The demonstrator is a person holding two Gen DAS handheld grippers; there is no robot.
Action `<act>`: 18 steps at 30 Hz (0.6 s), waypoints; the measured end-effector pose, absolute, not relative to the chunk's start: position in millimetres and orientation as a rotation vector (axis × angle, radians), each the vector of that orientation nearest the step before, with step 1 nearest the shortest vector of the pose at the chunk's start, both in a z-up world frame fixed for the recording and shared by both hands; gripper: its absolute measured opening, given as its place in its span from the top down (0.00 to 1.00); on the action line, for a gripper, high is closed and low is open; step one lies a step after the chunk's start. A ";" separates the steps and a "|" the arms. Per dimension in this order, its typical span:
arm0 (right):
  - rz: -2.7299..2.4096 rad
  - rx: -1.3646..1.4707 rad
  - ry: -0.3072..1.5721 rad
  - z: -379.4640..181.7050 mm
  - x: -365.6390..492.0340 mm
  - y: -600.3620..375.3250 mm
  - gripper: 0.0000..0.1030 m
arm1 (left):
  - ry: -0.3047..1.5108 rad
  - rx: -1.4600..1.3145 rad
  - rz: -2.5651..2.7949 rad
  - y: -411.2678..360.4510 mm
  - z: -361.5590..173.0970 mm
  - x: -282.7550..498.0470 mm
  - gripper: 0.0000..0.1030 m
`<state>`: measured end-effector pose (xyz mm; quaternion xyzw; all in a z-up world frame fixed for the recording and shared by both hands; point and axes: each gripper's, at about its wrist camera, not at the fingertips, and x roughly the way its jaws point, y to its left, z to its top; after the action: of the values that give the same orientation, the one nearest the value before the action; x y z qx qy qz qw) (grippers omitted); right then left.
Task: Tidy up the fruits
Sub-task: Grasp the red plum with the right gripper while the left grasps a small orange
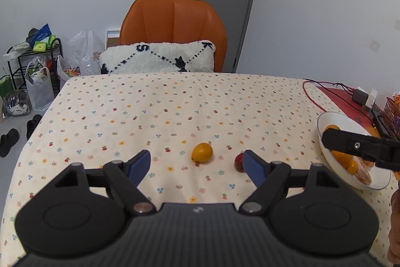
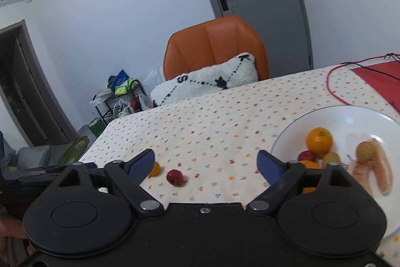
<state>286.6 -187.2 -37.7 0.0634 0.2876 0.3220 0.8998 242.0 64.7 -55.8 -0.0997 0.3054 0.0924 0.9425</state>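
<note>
Here, two small fruits lie loose on the desk (image 1: 150, 111): a yellow fruit (image 1: 202, 152) and, just to its right, a red fruit (image 1: 239, 162), apart from each other. The left hand-held gripper (image 1: 197, 164) hovers low before them, fingers spread wide and holding nothing, the yellow fruit framed in the gap and the red one partly hidden behind its right finger. The right hand-held gripper (image 2: 206, 164), likewise spread and empty, hangs at the near edge of the white plate (image 2: 325, 114), which already holds an orange (image 2: 319, 141) and several smaller fruits.

The likely next step is a pinch on the yellow fruit. The risk appears to lie in the crowding: a finger coming down beside it could knock the red fruit, and either round fruit might roll across the cloth. A squeeze off centre could also send the yellow fruit squirting out of the pads.
</note>
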 end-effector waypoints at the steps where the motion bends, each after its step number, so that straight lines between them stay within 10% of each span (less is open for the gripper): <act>1: 0.673 0.127 0.603 -38.7 287.4 -184.1 0.22 | 0.628 -0.207 0.187 66.0 -57.8 243.3 0.28; 18: 0.753 0.093 0.735 -69.3 312.4 -134.9 0.52 | 0.679 -0.239 0.176 87.6 -81.0 264.5 0.46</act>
<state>312.4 -134.9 -69.3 0.0444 0.3505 0.3591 0.8638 264.5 87.6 -81.0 -0.1170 0.3316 0.0859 0.9322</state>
